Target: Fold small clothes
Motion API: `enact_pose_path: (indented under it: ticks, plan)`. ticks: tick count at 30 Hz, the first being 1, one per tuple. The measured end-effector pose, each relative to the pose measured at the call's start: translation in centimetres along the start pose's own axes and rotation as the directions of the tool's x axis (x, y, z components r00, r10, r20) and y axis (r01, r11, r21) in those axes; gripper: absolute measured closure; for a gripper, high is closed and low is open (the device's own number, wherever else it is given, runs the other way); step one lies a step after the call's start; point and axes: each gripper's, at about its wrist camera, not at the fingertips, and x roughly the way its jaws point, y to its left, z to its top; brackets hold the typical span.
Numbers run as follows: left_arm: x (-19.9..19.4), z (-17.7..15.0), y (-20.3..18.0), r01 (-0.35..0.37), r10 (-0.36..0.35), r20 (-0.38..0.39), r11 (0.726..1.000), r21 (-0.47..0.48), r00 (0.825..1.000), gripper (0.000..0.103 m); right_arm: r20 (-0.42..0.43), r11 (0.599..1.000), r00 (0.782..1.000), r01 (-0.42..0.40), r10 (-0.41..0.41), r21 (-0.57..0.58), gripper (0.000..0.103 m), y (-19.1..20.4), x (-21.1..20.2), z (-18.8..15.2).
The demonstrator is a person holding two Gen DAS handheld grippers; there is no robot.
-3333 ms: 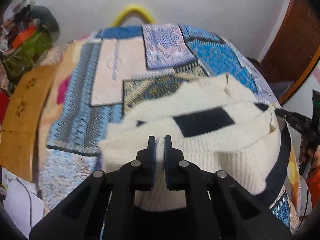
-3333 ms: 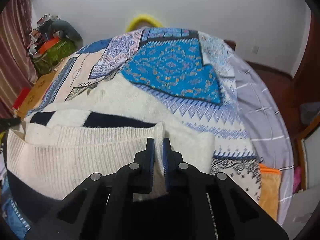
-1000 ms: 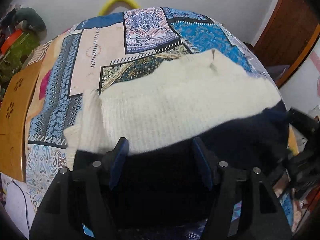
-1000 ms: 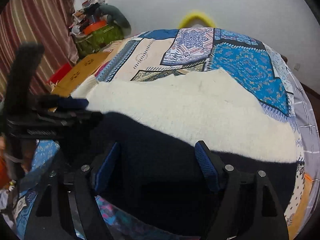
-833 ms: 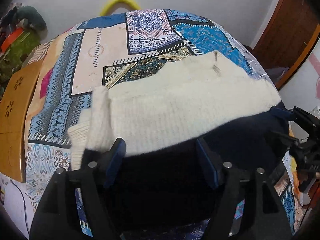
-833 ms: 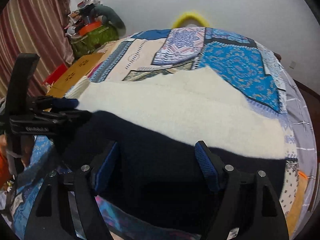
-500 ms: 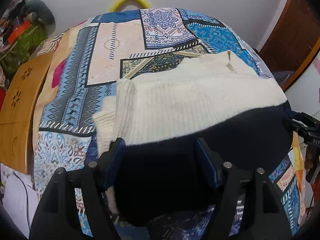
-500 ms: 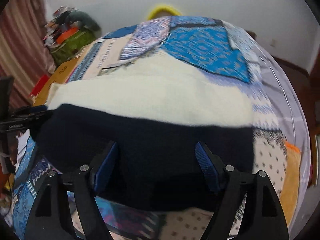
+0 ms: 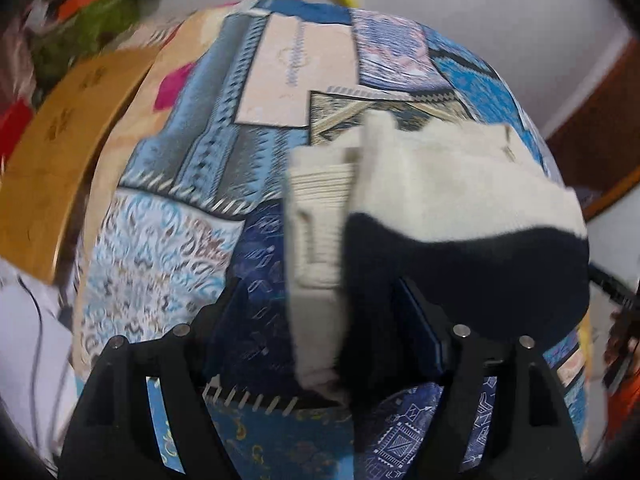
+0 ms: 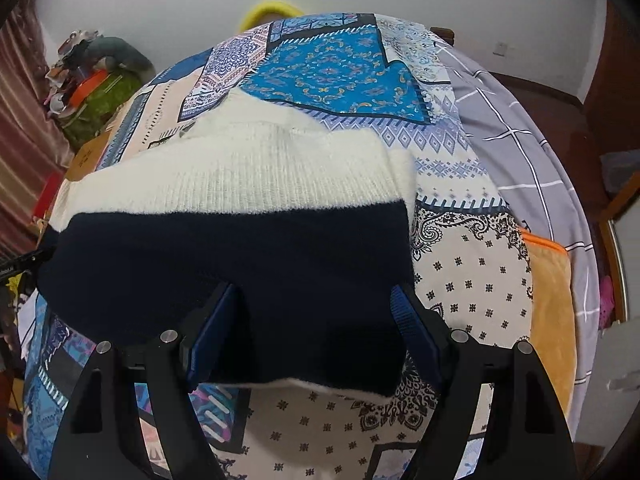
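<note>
We see a patchwork bedspread (image 10: 344, 60) in blue, cream and paisley panels covering the bed. A grey checked sheet (image 10: 516, 128) shows along its right side, with an orange blanket (image 10: 550, 300) beside it. A yellow hoop (image 10: 270, 10) peeks over the far edge against the white wall (image 10: 160, 0). To the left stand a wooden board (image 9: 44, 152), a clutter pile (image 10: 92, 84) and a striped curtain (image 10: 20, 120).

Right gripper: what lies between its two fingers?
In the right wrist view, the sweater's navy band fills the gap of the open right gripper, lying flat on the quilt.
</note>
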Motion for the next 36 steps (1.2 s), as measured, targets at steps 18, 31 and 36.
enact_pose_path:
  ticks: [18, 31, 36]
  plan:
    - [-5.7, -0.1, 1.2, 0.014, -0.007, 0.073, 0.996, -0.09, 0.997, 0.027, 0.076, 0.998, 0.995, -0.059, 0.061, -0.034, 0.027, 3.6, -3.7, 1.6]
    - [-4.5, -4.3, -5.9, 0.126, -0.126, -0.051, 0.992, 0.005, 0.991, 0.027, 0.103, 0.982, 0.989, -0.087, 0.105, -0.167, 0.027, 9.5, -4.4, 2.2]
    - [-3.2, -5.7, -6.5, 0.176, -0.179, -0.105, 0.984, -0.03, 0.978, 0.027, 0.052, 0.978, 0.994, -0.088, 0.1, -0.19, 0.027, 10.7, -2.4, 1.5]
